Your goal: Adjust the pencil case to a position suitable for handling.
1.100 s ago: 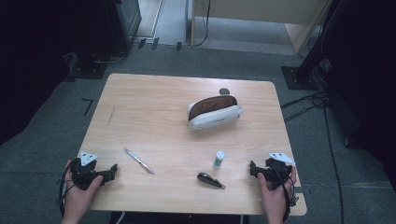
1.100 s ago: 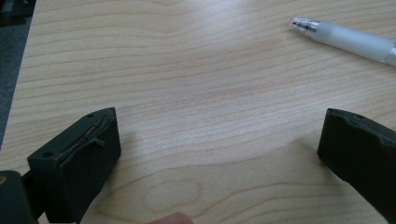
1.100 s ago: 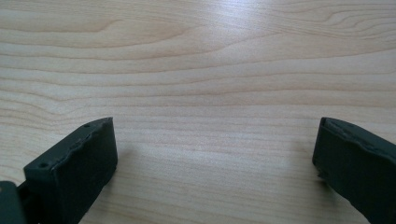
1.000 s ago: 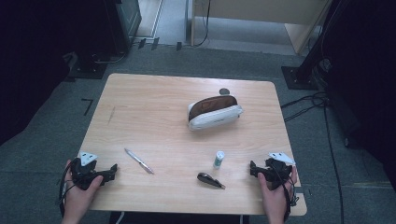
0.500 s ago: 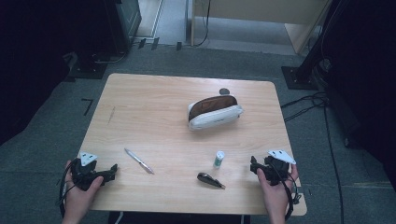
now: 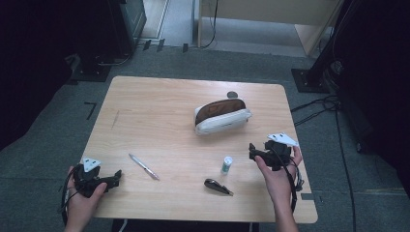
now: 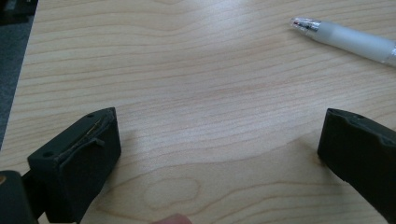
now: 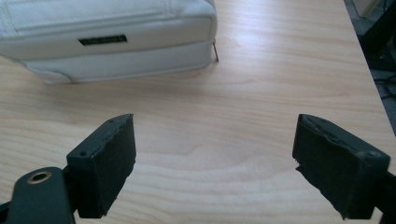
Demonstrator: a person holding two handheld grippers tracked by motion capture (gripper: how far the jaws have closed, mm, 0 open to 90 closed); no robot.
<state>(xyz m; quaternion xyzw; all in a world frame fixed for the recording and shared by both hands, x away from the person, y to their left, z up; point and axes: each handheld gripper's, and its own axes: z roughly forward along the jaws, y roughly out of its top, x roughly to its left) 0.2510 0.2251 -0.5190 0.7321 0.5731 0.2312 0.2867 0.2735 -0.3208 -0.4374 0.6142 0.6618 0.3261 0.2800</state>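
Since a second ago: right hand-held gripper [image 6: 256,152] lifted off the near right corner, now nearer the white pouch [image 6: 223,117], jaws lately reopening slightly, gaping, nothing between. Left hand-held gripper [image 6: 112,178] unmoved, released, empty, beside the pen [image 6: 143,166]. Pouch cut off at frame top in right gripper view. Bare tabletop [image 6: 159,116] toward far left.

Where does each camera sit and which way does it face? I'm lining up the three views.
High view: fixed above the person's side, looking forward and down on the table; both forearms, left tongs and right tongs show.
Left gripper view: rides the left tongs, looking low across the wood at the pen; open jaws show.
Right gripper view: rides the right tongs, facing the white pouch; open jaws show.
Shared: pen and pouch also appear from above.
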